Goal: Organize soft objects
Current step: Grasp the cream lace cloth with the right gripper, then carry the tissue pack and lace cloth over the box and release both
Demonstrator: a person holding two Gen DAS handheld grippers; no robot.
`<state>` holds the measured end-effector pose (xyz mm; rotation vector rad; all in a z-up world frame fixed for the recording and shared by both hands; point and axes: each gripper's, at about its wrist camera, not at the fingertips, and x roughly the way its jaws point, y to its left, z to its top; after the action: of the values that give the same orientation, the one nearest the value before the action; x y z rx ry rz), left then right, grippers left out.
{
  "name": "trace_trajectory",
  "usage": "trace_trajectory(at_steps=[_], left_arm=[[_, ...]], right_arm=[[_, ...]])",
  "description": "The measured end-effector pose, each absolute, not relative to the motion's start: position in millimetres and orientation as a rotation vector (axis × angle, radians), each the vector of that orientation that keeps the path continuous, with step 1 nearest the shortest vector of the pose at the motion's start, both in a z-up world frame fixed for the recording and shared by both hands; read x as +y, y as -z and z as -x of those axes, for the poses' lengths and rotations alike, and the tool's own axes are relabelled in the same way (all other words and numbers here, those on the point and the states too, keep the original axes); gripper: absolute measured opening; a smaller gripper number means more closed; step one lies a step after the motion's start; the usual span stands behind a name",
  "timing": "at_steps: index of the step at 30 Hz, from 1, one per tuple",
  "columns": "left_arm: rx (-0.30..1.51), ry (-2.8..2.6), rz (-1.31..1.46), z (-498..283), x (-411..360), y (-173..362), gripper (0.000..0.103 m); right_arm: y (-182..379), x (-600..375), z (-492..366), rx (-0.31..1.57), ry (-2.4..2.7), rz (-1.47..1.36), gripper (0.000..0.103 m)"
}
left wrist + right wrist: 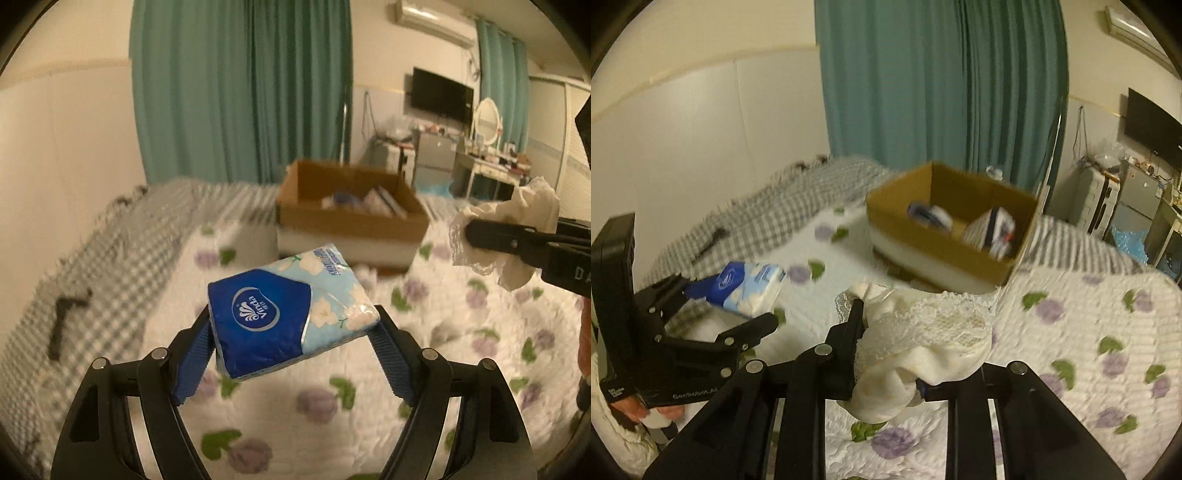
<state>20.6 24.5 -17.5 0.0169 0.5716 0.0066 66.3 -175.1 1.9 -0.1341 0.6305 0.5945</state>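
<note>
My left gripper (291,325) is shut on a blue and white Vinda tissue pack (288,314) and holds it above the bed. It also shows at the left of the right wrist view (738,295), with the pack (750,284) in it. My right gripper (916,332) is shut on a cream lace cloth (923,339) that drapes over its fingers. It shows at the right edge of the left wrist view (476,236), with the cloth (513,229). An open cardboard box (351,221) stands on the bed ahead of both grippers and holds several packs (990,225).
The bed has a white quilt with purple flowers (1089,332) and a grey checked blanket (110,251) at the left. A dark object (62,314) lies on the blanket. Teal curtains (240,92) hang behind. A dresser with mirror (487,122) stands at the far right.
</note>
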Motion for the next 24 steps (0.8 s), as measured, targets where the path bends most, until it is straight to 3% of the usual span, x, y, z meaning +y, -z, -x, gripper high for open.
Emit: trace_trajectory(at_steps=[7,12,17,24], left_arm=[[0.430,0.029,-0.104,-57.9,7.4,-68.9,0.079],[0.436,0.081,-0.109,-127.0,-3.4,-91.1,0.079],[0.492,0.097,-0.146,-206.2,-19.2,-68.3,0.079],[0.575,0.179,-0.173,-277.1,-33.1,-9.0,0.082]], right_arm=[[-76.0,-200.0,-107.6,0.527,-0.526,0.126,0.022],[-108.6,-201.8,-162.4,0.493,-0.512,0.080,0.022],[-106.0,-194.3,-233.1,0.529,-0.507,0.019,0.022],[-49.9,-181.5,-313.7,0.624,-0.468,-0.010,0.022]])
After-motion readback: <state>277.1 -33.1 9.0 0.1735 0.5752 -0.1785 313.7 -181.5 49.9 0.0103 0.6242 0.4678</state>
